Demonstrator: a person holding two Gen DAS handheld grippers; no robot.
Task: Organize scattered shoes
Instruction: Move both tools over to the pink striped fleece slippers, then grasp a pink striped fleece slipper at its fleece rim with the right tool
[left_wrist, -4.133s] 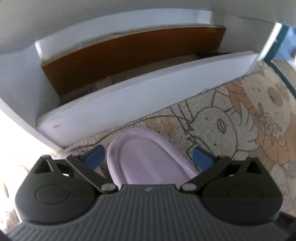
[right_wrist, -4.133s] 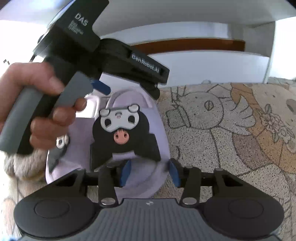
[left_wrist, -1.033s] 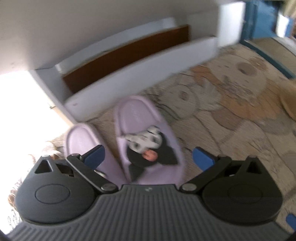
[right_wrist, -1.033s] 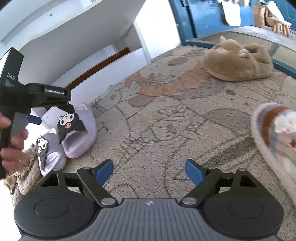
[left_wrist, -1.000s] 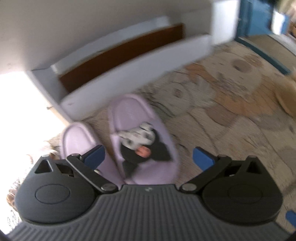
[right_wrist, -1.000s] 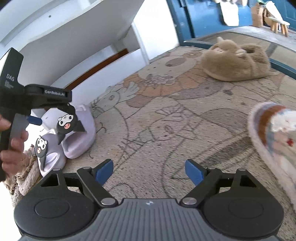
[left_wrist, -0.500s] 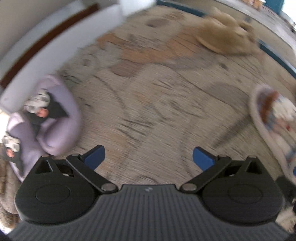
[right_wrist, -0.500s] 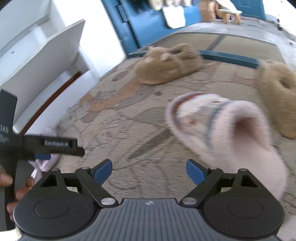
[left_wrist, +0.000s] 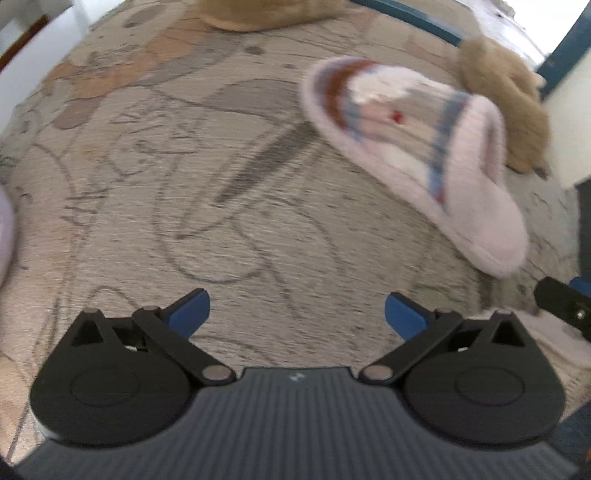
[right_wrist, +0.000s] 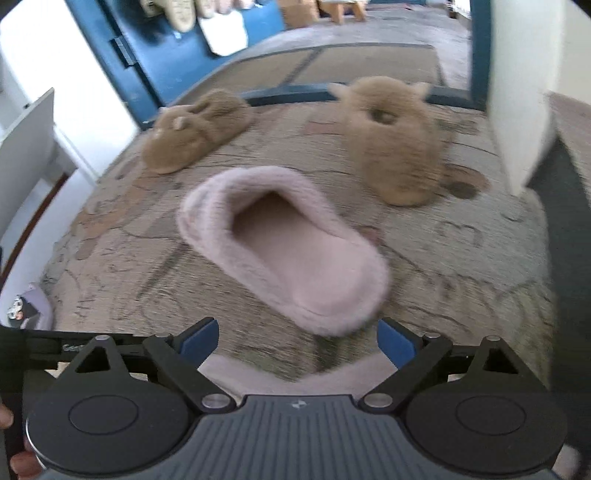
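Note:
A fluffy pink slipper (right_wrist: 288, 251) lies on the patterned rug (right_wrist: 461, 266), heel toward me, just beyond my right gripper (right_wrist: 297, 339). That gripper's jaws are opening, and its blue pads (right_wrist: 199, 339) touch nothing. A second pale pink fuzzy surface (right_wrist: 258, 373) shows low between the fingers. In the left wrist view the same slipper (left_wrist: 406, 147) shows its striped top at the upper right. My left gripper (left_wrist: 295, 314) hangs open over bare rug. Two tan fuzzy slippers (right_wrist: 199, 136) (right_wrist: 395, 140) lie farther back. A lilac slipper (right_wrist: 33, 306) sits at the far left.
A white shelf unit (right_wrist: 26, 140) stands along the left, with a blue door frame (right_wrist: 122, 55) behind it. A white post (right_wrist: 517, 92) rises at the right. The left gripper's body (right_wrist: 37, 347) crosses the right view's lower left, with fingers of a hand beside it.
Both grippers swung away from the lilac slippers by the white shelf, across the rug to the pink slipper. The lilac pair stayed by the shelf. The right jaws stand slightly wider.

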